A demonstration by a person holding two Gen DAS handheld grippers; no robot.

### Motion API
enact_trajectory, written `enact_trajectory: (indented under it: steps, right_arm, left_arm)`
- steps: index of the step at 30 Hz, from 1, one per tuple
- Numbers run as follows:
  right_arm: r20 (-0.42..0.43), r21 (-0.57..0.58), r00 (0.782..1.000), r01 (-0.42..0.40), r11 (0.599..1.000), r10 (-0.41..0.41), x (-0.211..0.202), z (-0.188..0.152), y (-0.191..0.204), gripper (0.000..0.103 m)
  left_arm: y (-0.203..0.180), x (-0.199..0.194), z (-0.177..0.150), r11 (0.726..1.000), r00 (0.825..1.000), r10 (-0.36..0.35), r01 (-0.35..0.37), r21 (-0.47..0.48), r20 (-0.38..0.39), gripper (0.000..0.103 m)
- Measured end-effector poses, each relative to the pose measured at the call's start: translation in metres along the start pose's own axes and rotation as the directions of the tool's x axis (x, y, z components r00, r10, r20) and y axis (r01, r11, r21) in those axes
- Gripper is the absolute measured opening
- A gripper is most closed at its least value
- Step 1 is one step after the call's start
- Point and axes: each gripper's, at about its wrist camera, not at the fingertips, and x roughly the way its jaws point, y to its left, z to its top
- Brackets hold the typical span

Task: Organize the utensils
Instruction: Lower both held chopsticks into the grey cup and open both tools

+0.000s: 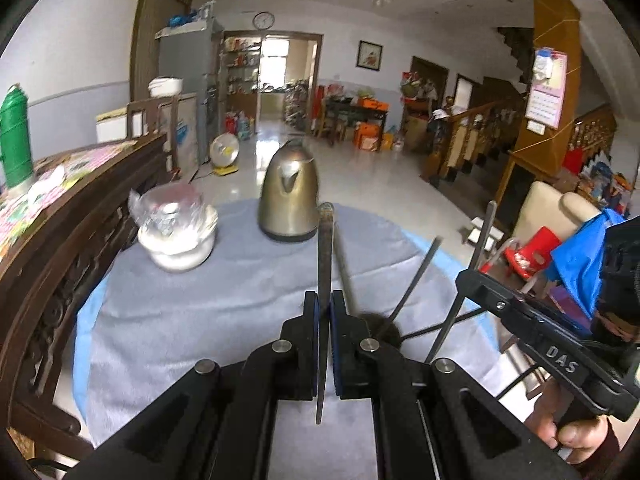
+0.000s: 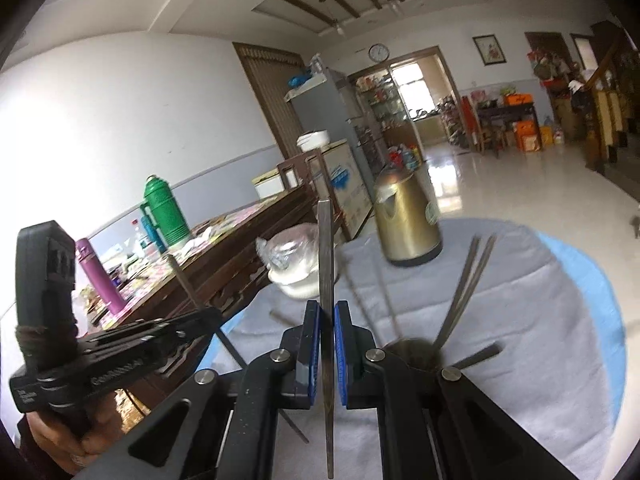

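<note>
Left claw (image 1: 324,308) pinches a chopstick (image 1: 325,280), its long axis pointing away toward the kettle (image 1: 289,196) above the grey-clothed counter (image 1: 200,304). Right claw (image 2: 327,320) pinches another chopstick (image 2: 326,280), upright. Only the right view shows the purple flask (image 2: 98,276).

On the table (image 1: 200,320), the bowl (image 1: 178,240) sits left of the kettle (image 1: 289,196), chopstick holder (image 1: 380,330) nearer.

We see one dark chopstick (image 1: 325,280) upright at centre frame of the left wrist view, pinched between blue pads, another chopstick (image 2: 326,300) likewise upright in the right wrist view, more chopsticks (image 2: 460,292) fanned from a dark holder (image 2: 412,350) at lower right.
</note>
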Motion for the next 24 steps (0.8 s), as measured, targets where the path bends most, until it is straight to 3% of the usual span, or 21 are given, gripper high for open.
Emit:
enact_trajectory:
  steps: [13, 18, 24]
  right_arm:
    - [0.113, 0.022, 0.991, 0.067, 0.997, -0.069, -0.011, 0.047, -0.017, 0.008]
    - [0.079, 0.043, 0.994, 0.078, 0.996, -0.081, 0.001, 0.045, -0.024, 0.007]
    - [0.080, 0.087, 0.992, 0.090, 0.992, -0.097, -0.021, 0.027, -0.048, 0.007]
  left_arm:
    - [-0.028, 0.003, 0.055, 0.996, 0.993, -0.087, 0.087, 0.010, 0.085, 0.006]
    - [-0.024, 0.014, 0.048, 0.996, 0.994, -0.084, 0.084, -0.002, 0.065, 0.006]
    - [-0.018, 0.024, 0.038, 0.997, 0.997, -0.074, 0.074, -0.010, 0.030, 0.006]
